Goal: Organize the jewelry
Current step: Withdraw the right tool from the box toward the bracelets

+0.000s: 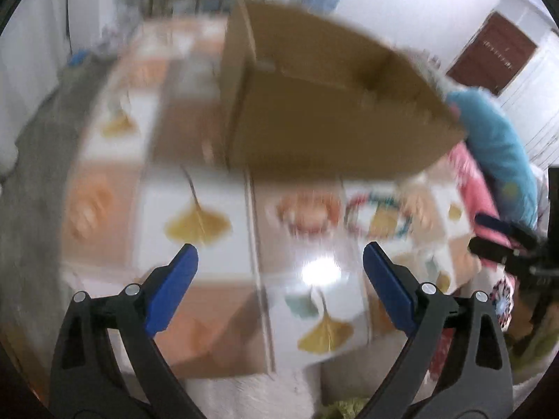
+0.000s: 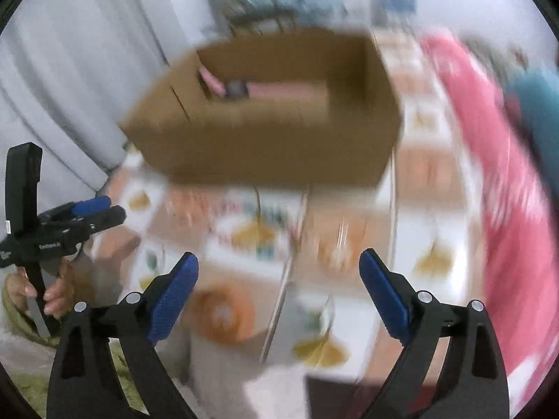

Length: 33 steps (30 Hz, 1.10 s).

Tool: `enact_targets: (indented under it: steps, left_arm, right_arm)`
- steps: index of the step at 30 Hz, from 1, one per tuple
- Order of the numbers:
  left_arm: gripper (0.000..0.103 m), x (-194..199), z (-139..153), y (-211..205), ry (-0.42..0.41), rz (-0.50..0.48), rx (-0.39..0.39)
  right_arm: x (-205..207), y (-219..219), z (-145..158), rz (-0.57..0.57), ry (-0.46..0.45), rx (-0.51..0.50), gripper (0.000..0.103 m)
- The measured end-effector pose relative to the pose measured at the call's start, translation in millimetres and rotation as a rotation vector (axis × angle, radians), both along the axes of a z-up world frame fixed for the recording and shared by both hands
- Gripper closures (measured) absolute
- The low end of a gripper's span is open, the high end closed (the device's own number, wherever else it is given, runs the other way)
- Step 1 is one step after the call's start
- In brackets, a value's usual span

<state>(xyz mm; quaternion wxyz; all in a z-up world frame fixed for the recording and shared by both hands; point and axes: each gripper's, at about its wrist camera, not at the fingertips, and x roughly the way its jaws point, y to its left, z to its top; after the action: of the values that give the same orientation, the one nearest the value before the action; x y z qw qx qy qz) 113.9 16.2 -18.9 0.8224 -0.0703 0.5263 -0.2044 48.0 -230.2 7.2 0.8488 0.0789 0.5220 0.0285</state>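
A brown cardboard box (image 2: 265, 111) stands on the tabletop (image 2: 429, 171), open at the top. Inside it, against its far wall, lie pink pieces (image 2: 279, 89) with a small dark item (image 2: 236, 89) between them; both views are too blurred to tell what these are. In the left wrist view the same cardboard box (image 1: 325, 104) is seen from one corner, and its inside is hidden.

The tabletop is covered by a cloth of white and orange squares printed with yellow ginkgo leaves (image 1: 197, 223). On the cloth just in front of the box lie round, colourful smears (image 1: 379, 214), too blurred to name.

The left claw (image 1: 279, 262) hovers in front of the box with its blue-padded fingers (image 1: 174, 289) spread wide and nothing between them. The right claw (image 2: 279, 263) is likewise in front of the box, spread wide and holding nothing. From the right wrist view the left claw (image 2: 97, 209) shows to the left of the box, gripped by a hand (image 2: 52, 293).

To the right of the box, pink fabric (image 2: 503, 192) and a blue-green item (image 2: 538, 104) lie along the tabletop's edge. Behind the box stand a pale wall and, to the right, a dark red door (image 1: 492, 52).
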Motion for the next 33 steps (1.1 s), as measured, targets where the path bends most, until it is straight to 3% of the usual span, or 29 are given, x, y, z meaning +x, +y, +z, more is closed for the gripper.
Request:
enact_targets:
  steps: [2,5,11,14,15,16,22,26,30,33]
  left_arm:
    - [0.011,0.7,-16.2,-7.7,0.038,0.006,0.032]
    - [0.011,-1.1,-23.2,-12.1,0.006,0.032,0.075]
    - [0.008,1.7,-27.0,-21.8,-0.02,0.021,0.193]
    - [0.006,0.7,-32.6,-32.5,-0.042,0.014,0.328]
    - [0.007,1.1,-32.8,-33.2,-0.053,0.014,0.339]
    - [0.007,1.3,-32.9,-32.0,-0.05,0.015,0.331]
    - [0.006,6.0,-32.8,-31.2,-0.061,0.008,0.333]
    - [0.006,4.2,-34.6,-30.9,-0.096,-0.003,0.325]
    - [0.006,4.0,-34.8,-31.0,-0.109,-0.018,0.321]
    - [0.007,4.7,-36.0,-25.5,-0.13,-0.037,0.314]
  right_arm:
    - [-5.6,-7.0,-20.7,-0.079,0.031,0.023,0.012]
    - [-4.0,-9.5,-33.4,-0.147,0.048,-0.027,0.012]
    - [3.9,7.6,-40.7,-0.108,0.033,-0.162,0.012]
    - [7.7,15.1,-48.8,-0.095,0.049,-0.225,0.012]
    - [7.5,16.9,-52.8,-0.089,0.045,-0.234,0.012]
    - [7.0,17.4,-53.5,-0.089,0.036,-0.242,0.007]
    - [5.1,2.6,-58.5,-0.122,0.047,-0.158,0.006]
    - [5.9,-4.5,-60.2,-0.1,0.006,-0.17,0.006]
    - [6.8,-8.5,-57.5,-0.081,0.026,-0.169,0.006]
    - [4.0,-8.6,-37.3,-0.085,-0.059,-0.132,0.006]
